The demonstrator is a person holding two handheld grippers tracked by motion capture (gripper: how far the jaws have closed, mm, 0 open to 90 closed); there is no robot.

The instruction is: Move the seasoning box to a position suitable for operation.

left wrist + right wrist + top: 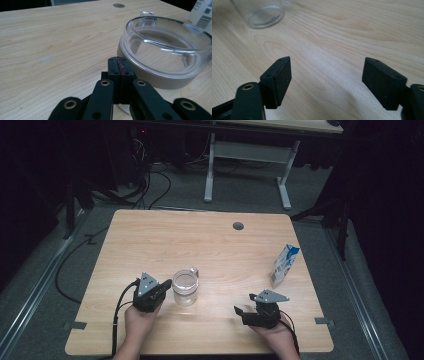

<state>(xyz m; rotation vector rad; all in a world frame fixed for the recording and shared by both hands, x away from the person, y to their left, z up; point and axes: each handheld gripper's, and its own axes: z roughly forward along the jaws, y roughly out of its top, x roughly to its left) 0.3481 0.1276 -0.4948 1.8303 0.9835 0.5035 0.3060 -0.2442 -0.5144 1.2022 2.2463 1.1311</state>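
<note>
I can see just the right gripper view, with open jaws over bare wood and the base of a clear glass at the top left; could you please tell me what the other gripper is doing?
Observer: The left gripper has its jaws pressed shut with nothing between them, right beside the glass cup, on the person's left of it.
Operator: Thank you. Is there anything in the cup?
Observer: From the left gripper view it looks empty, and it stands upright, with a small handle on its far side.
Operator: Is anything else on the table?
Observer: Yes, a blue and white carton stands near the table's right edge, beyond the right gripper.
</note>
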